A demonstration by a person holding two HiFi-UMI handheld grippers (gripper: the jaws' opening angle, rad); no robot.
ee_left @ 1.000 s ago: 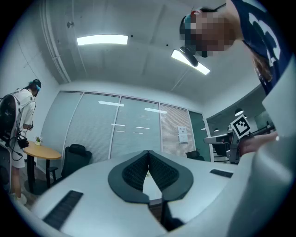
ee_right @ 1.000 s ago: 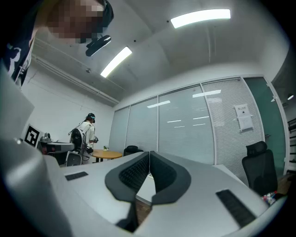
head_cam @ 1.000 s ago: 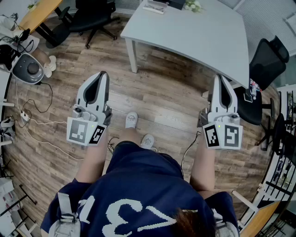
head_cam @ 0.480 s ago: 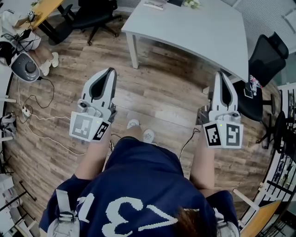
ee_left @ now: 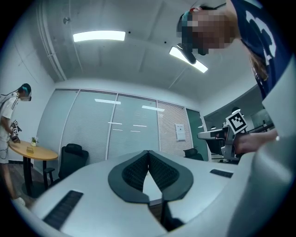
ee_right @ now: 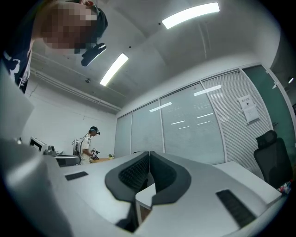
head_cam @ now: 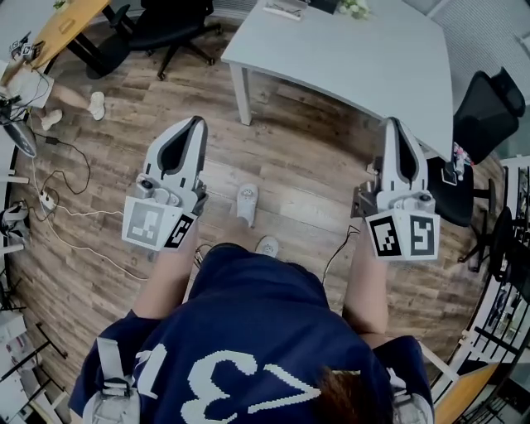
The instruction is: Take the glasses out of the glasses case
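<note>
Person on foot, short of the white desk (head_cam: 348, 58), a gripper out in each hand.

- Left gripper (head_cam: 195, 124): its own view shows the jaws pressed together at the tips, nothing between them.
- Right gripper (head_cam: 394, 124): same, jaws closed and empty.
- Glasses case: not made out in any view. A flat object (head_cam: 284, 10) lies at the desk's far edge beside a small plant (head_cam: 352, 8). It is too small to tell whether it is the case. No glasses seen.

Risks, as I judge them:
- A dark cable (head_cam: 334, 261) trails on the floor just beside the person's feet, and a careless step could snag it.
- A black office chair (head_cam: 489, 108) stands at the desk's right corner, near the right gripper's line, and a wide swing could clip it.
- Both sets of jaws are closed. If they arrive at the case like that, they would push it along the desk rather than take it.
- The likely target sits at the far edge, so a shove there could send it off.

Changes from a second ago:
- One shoe (head_cam: 247, 203) now lies further forward.
- The grey round device at the floor's left has slid almost out of view.
- The left gripper stands higher in the head view, its tip closer to the desk's near-left leg.
- The right gripper is much where it was.
</note>
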